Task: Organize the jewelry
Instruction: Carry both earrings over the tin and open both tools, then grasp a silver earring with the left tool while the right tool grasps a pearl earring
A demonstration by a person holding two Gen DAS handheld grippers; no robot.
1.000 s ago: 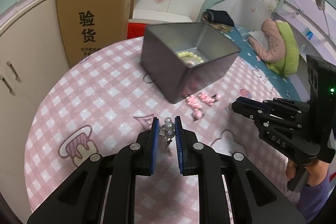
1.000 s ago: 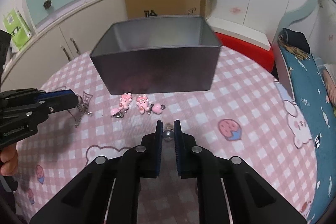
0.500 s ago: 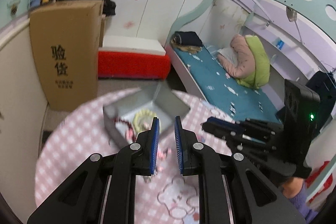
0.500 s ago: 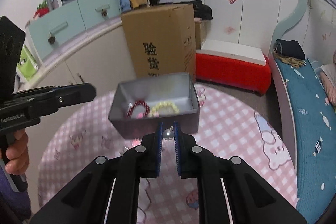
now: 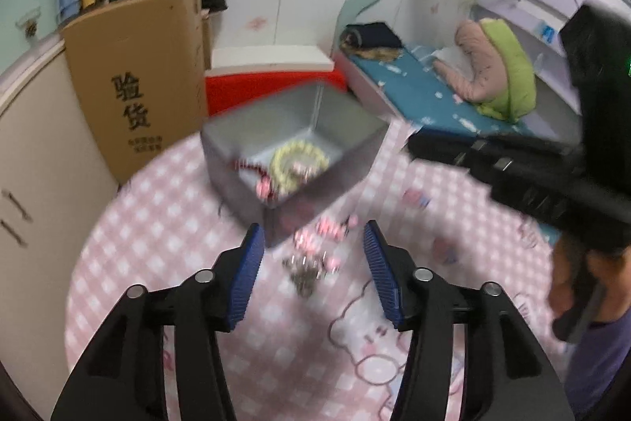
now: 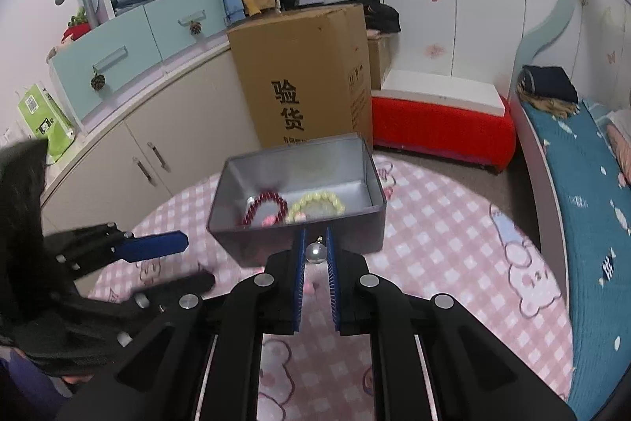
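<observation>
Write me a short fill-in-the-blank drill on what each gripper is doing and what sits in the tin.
1. The right gripper is shut on a silver ____.
2. The left gripper has its jaws ____.
3. Inside the grey tin lie a yellow-green bracelet and a dark ____ one.

Missing words: bead; open; red

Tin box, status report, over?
Left gripper open, empty. Right gripper shut on pearl pendant, short of tin box. Charms loose on table.
</observation>
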